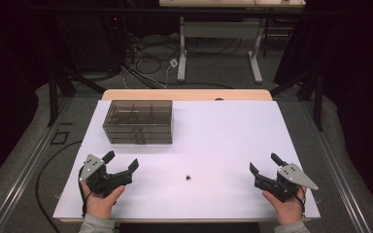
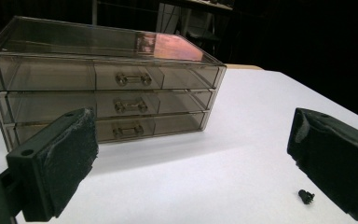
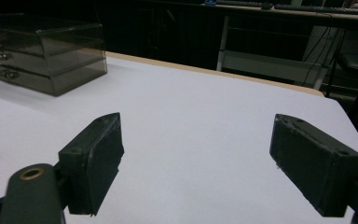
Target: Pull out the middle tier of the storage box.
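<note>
Small black part point(image 1: 188, 177) on table between left claw point(image 1: 123, 162) and right claw point(image 1: 265, 162), both released

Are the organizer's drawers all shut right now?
Shut, all three. In the left gripper view the drawers sit flush in the organizer, their handles lined up and none sticking out.

Dim all round, with a bright white table point(image 1: 223, 141) set against near-black surroundings. Lit from above, judging by the soft short shadow just in front of the smoky drawer cabinet point(image 1: 139, 121) and under each gripper. Pinkish glare on the cabinet's lid in the left gripper view. Slightly soft and grainy throughout; close jaws blurred at the bottom edges of both gripper views. Background beyond the table murky, detail lost in darkness.
</note>
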